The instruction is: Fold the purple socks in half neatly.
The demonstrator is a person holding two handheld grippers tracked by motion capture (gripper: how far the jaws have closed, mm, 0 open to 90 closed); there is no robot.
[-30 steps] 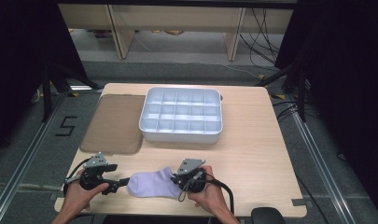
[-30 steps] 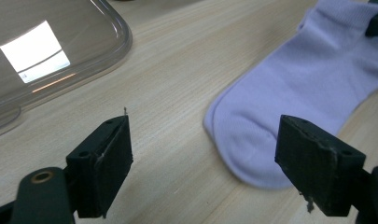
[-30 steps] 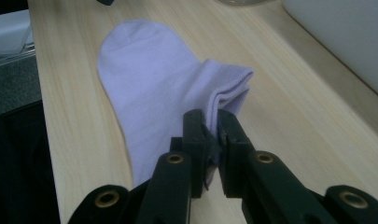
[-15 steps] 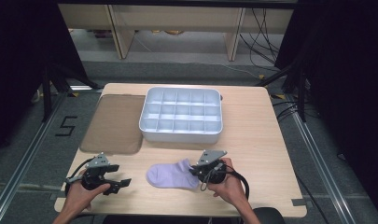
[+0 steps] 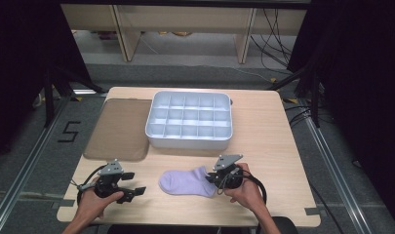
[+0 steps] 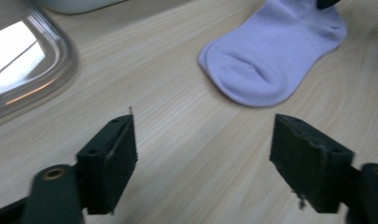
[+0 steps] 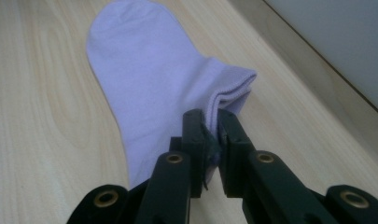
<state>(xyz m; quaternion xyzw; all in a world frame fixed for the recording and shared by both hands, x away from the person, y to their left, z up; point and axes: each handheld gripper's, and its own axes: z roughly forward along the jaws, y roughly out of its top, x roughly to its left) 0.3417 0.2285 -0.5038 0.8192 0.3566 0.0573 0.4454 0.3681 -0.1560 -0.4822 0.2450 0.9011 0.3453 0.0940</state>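
Observation:
A lilac sock [image 5: 187, 182] lies flat on the wooden table [image 5: 263, 141] near its front edge, toe pointing left. My right gripper [image 5: 215, 179] is shut on the sock's cuff edge [image 7: 224, 105]; in the right gripper view the two jaws pinch the folded cuff of the sock [image 7: 149, 88]. My left gripper [image 5: 136, 190] stands open to the left of the sock, apart from it, with nothing between its jaws. From the left gripper view the sock's toe [image 6: 270, 60] lies ahead, beyond my left gripper [image 6: 203, 154].
A white tray with several compartments [image 5: 190, 140] stands at the table's middle back. A brown translucent lid [image 5: 119, 127] lies flat to its left; its corner [image 6: 32, 70] shows in the left gripper view. Bare wood lies right of the tray.
My right gripper has drawn the sock to the right, away from the left gripper, which has let go and now stands open. The sock has straightened out flat.

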